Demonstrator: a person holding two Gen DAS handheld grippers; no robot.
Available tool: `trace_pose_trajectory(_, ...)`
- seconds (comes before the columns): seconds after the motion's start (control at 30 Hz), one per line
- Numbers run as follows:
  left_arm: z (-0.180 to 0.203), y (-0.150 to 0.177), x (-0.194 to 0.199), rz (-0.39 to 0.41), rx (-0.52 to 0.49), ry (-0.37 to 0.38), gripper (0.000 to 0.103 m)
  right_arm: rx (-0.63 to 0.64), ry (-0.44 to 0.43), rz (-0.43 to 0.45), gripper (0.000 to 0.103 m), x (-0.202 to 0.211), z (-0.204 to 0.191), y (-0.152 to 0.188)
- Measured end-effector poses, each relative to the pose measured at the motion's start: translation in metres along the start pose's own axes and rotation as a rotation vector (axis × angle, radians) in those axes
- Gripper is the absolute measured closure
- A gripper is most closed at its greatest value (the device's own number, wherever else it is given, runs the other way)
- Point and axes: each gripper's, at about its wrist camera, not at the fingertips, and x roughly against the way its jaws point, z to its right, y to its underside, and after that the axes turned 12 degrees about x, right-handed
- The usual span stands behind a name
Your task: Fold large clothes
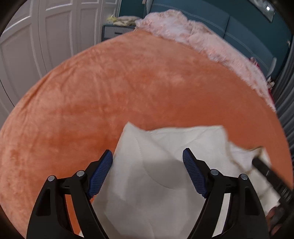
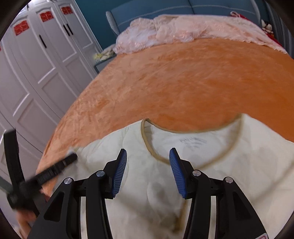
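Observation:
A cream-white shirt (image 2: pixel 202 147) with a tan-trimmed neckline (image 2: pixel 147 139) lies on the orange plush bedspread (image 2: pixel 183 82) near the bed's front edge. My right gripper (image 2: pixel 148 150) hovers over the left part of the collar, open, with no cloth between its blue pads (image 2: pixel 119 171). My left gripper (image 1: pixel 147 152) is open above the shirt (image 1: pixel 156 143), whose folded-looking left part lies flat beneath it. Each view catches the other tool as a blurred black bar: the right gripper (image 1: pixel 266 171) and the left gripper (image 2: pixel 55 169).
A pink lace cover (image 2: pixel 183 29) is bunched along the head of the bed against a blue headboard (image 2: pixel 156 11). White wardrobe doors (image 2: pixel 36 73) stand to the left. A small nightstand (image 1: pixel 115 31) with pale cloth on it sits beside the bed.

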Motion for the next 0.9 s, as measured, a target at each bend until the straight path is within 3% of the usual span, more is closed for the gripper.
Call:
trace_pose_trajectory(0.17,-0.013,0.014,-0.024,0.015,0.015,0.002,0.024,0.052,-0.021,-0.084,0.055,-0.047,-0.009,0.01)
trace_pose_trajectory(0.3,-0.009,0.024,-0.023,0.063,-0.021,-0.017,0.024,0.1,-0.002,-0.065,0.09,-0.052,-0.017,0.021)
trace_pose_trajectory(0.33,-0.009,0.025,-0.023,0.067,-0.024,-0.019,0.024,0.091,0.004,-0.056,0.095,-0.051,-0.015,0.023)
trace_pose_trajectory(0.47,-0.007,0.027,-0.024,0.082,-0.043,-0.033,0.022,0.047,0.011,-0.02,0.097,-0.047,-0.007,0.032)
trace_pose_trajectory(0.67,-0.003,0.031,-0.028,0.11,-0.067,-0.058,0.02,0.09,0.081,-0.014,0.098,-0.055,-0.016,0.033)
trace_pose_trajectory(0.9,0.0,0.034,-0.031,0.133,-0.084,-0.084,0.019,0.073,0.064,-0.002,0.098,-0.058,-0.012,0.034)
